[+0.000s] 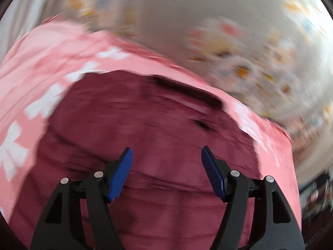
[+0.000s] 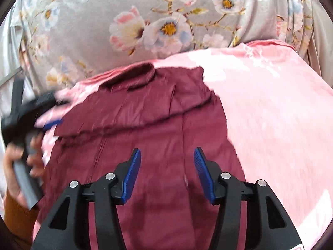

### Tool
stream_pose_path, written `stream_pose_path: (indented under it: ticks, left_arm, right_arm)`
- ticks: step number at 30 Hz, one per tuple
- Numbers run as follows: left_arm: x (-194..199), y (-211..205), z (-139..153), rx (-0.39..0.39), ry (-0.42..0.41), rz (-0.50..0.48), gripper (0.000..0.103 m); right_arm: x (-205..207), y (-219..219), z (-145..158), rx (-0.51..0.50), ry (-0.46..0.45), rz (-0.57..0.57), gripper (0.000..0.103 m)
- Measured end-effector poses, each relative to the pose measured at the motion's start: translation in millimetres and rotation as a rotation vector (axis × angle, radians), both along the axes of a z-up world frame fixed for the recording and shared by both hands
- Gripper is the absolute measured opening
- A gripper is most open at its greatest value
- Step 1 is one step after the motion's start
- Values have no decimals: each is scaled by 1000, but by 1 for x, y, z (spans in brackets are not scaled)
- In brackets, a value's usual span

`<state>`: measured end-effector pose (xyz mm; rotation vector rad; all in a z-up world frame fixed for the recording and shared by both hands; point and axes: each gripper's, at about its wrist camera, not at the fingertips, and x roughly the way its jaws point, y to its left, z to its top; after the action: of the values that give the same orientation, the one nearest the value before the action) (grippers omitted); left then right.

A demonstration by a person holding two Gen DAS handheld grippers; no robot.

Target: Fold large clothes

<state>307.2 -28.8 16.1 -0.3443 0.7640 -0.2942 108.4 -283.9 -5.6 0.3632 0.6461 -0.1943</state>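
A dark maroon garment [image 2: 145,125] lies partly folded on a pink cloth with white prints [image 2: 270,114]; a fold line crosses it and its collar end [image 2: 141,70] points away. It also fills the blurred left wrist view [image 1: 145,135]. My right gripper [image 2: 167,155] is open and empty, just above the garment's near part. My left gripper [image 1: 167,153] is open and empty over the maroon cloth. In the right wrist view the left gripper [image 2: 50,123] shows blurred at the garment's left edge, held by a hand.
A grey bedsheet with a flower print [image 2: 145,27] lies under and beyond the pink cloth [image 1: 52,48]. The sheet [image 1: 239,48] shows at the right in the left wrist view. Dark clutter [image 1: 318,195] sits at that view's far right edge.
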Motion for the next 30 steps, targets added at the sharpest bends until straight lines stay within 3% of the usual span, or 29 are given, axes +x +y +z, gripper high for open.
stream_pose_path:
  ticks: [7, 11, 17, 19, 23, 30]
  left_arm:
    - [40, 120, -43, -160, 148, 249, 65]
    - [52, 151, -62, -244, 183, 302, 65]
    - [62, 158, -74, -376, 226, 286, 64]
    - [61, 156, -74, -397, 225, 274, 64]
    - [55, 156, -69, -455, 217, 262, 63]
    - [41, 160, -50, -528, 191, 238, 63]
  right_arm:
    - [74, -9, -3, -3, 1, -22, 53]
    - [107, -8, -13, -36, 44, -22, 53]
    - [132, -6, -33, -32, 111, -6, 52]
    - [136, -3, -36, -35, 125, 4, 45]
    - [140, 0, -36, -50, 127, 19, 10]
    - [140, -2, -3, -66, 31, 25, 3]
